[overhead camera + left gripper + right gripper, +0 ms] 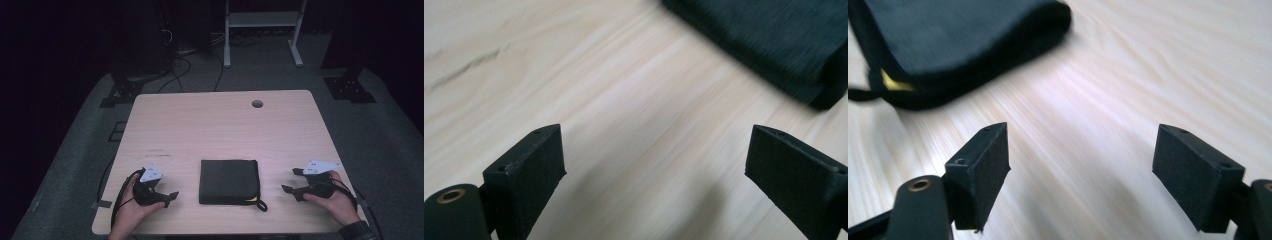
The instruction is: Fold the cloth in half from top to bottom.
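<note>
A flat black fabric pouch [229, 181] lies near the front middle of the light wooden table [220, 125], with a yellow tag and a thin cord at its near right corner. My left gripper [167, 193] rests to the left of it, apart from it, jaws open and pointing toward it. My right gripper [292, 180] sits to the right, also apart and open. In the left gripper view the open gripper [654, 160] holds nothing, and the pouch [774, 40] lies ahead at upper right. In the right gripper view the empty gripper [1080, 155] faces bare wood, with the pouch [958, 40] at upper left.
A round cable hole [257, 104] sits near the table's far edge. Beyond the table, a white desk frame [260, 20], loose cables [185, 60] and black stand bases [350, 87] are on the grey floor. Bare tabletop stretches behind the pouch.
</note>
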Demonstrator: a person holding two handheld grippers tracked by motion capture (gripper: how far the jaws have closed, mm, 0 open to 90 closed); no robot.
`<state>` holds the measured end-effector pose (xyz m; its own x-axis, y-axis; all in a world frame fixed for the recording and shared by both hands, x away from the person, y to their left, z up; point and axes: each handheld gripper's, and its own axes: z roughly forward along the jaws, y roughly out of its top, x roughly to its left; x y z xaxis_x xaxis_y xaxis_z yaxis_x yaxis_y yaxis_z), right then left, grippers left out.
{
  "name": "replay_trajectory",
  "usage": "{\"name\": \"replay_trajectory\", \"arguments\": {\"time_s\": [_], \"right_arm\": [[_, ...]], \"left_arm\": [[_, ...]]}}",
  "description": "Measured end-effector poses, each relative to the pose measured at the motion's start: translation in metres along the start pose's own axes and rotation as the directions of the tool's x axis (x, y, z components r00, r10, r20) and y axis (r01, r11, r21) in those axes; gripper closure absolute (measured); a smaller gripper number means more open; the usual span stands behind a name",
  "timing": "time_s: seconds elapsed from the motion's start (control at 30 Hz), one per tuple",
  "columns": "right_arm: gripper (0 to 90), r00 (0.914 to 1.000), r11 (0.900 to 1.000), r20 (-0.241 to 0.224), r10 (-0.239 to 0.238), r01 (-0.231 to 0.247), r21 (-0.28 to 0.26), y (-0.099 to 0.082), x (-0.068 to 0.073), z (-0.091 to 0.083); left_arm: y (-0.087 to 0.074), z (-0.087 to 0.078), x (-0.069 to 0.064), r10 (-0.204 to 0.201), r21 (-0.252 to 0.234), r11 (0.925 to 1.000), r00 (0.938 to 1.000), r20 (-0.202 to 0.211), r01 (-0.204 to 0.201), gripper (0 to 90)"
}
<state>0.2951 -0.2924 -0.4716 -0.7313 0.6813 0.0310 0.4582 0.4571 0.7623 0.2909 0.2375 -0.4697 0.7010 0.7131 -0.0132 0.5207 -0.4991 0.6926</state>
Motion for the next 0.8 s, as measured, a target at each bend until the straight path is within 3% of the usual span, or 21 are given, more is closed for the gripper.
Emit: {"name": "replay_trajectory", "arguments": {"time_s": [0.13,0.3,0.57,0.8], "right_arm": [[19.0,0.9991,0.9989,0.037,0.024,-0.025,0.040,-0.012,-0.004,-0.003],[17.8,0.9976,0.9975,0.066,0.021,-0.026,0.065,-0.018,-0.006,-0.004],[15.7,0.9966,0.9988,0.075,0.034,-0.037,0.034,-0.024,-0.007,-0.005],[13.4,0.9962,0.9985,0.079,0.036,-0.039,0.037,-0.025,-0.007,-0.006]], "left_arm": [[-0.008,0.000,0.005,-0.009,0.023,0.9997,0.9999,-0.009,0.009,7.4],[-0.013,0.000,0.007,0.029,0.027,0.9992,0.9995,-0.011,-0.029,1.2],[-0.018,0.001,0.012,0.048,-0.027,0.9985,0.9988,0.009,-0.048,0.0],[-0.018,0.001,0.012,0.053,-0.030,0.9982,0.9985,0.013,-0.053,0.0]]}}
